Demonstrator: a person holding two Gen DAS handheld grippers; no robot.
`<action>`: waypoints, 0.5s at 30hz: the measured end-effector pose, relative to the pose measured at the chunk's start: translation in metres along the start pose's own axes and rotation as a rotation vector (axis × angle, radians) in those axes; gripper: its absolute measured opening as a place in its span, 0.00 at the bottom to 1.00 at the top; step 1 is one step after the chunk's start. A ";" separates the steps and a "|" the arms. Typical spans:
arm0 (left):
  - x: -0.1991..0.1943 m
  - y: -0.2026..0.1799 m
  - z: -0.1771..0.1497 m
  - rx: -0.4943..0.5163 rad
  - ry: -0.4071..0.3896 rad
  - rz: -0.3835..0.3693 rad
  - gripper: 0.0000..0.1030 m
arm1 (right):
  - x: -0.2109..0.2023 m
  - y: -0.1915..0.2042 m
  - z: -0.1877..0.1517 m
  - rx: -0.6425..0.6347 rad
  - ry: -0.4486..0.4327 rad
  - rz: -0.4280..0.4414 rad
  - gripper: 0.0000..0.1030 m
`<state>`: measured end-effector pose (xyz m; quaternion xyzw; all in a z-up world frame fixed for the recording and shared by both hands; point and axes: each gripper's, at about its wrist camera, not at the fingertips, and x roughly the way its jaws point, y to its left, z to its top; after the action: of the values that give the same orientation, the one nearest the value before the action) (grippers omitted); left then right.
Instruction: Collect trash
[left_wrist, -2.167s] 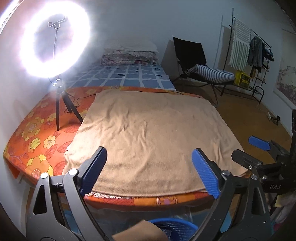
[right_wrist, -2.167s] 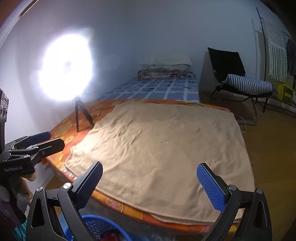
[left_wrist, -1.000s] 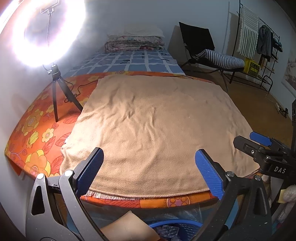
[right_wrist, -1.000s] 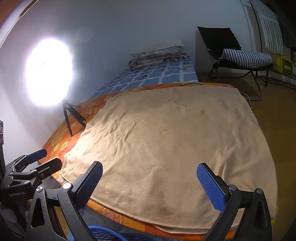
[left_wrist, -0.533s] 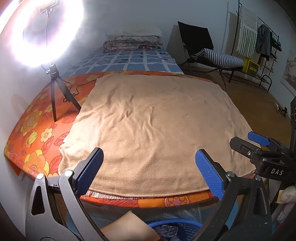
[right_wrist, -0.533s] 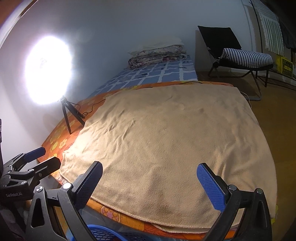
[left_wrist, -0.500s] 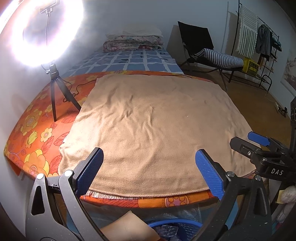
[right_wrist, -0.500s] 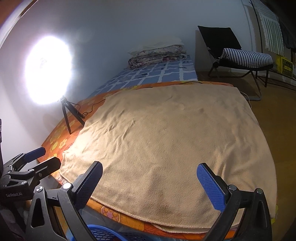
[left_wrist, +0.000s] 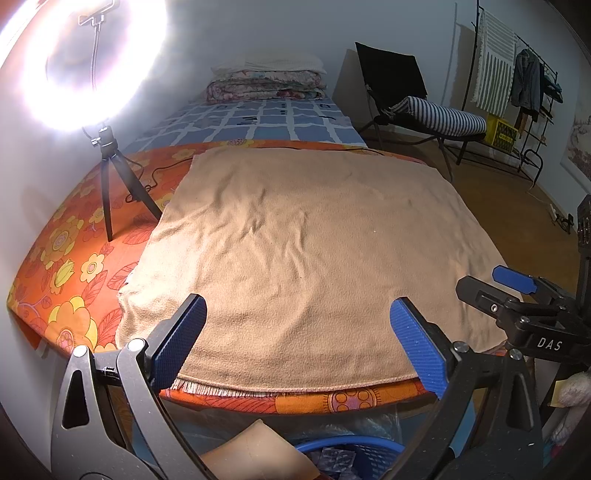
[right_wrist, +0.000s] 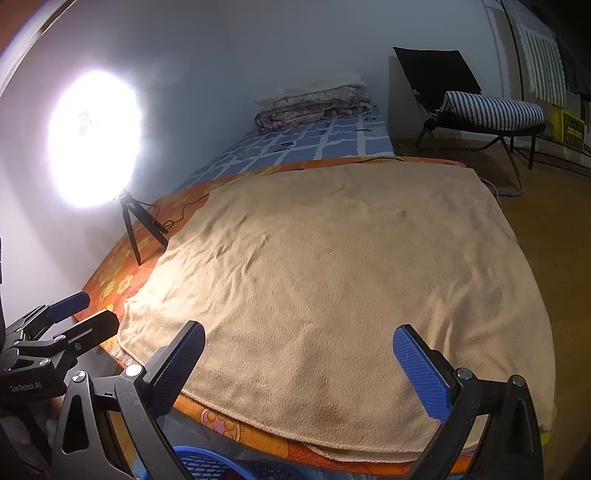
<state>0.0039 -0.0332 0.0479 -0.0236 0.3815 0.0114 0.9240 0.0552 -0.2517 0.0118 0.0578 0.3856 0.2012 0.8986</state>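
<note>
Both grippers hovering at near edge of bed: left gripper (left_wrist: 297, 334) and right gripper (right_wrist: 299, 360) fingers wide, holding nothing. No trash visible on tan blanket (left_wrist: 314, 240); blue basket (left_wrist: 354, 448) below near edge. Risk: snagging blanket fringe if closing low

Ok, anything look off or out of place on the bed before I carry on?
Nothing stands out. The tan blanket lies flat with light wrinkles and no visible trash on it. The ring light stands upright on the orange sheet. Both grippers are open and hold nothing, near the blue basket.
</note>
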 end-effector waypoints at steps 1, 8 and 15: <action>0.000 0.000 0.000 0.000 0.000 0.001 0.98 | 0.000 0.000 0.000 0.001 0.001 0.000 1.00; 0.000 -0.001 0.000 0.001 0.003 0.003 0.98 | 0.000 0.000 -0.001 0.004 0.003 0.001 1.00; 0.001 -0.001 -0.001 0.006 0.002 0.006 0.98 | 0.001 0.000 -0.001 0.004 0.006 0.002 1.00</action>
<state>0.0035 -0.0344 0.0466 -0.0197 0.3823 0.0129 0.9237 0.0552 -0.2509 0.0104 0.0596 0.3886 0.2016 0.8971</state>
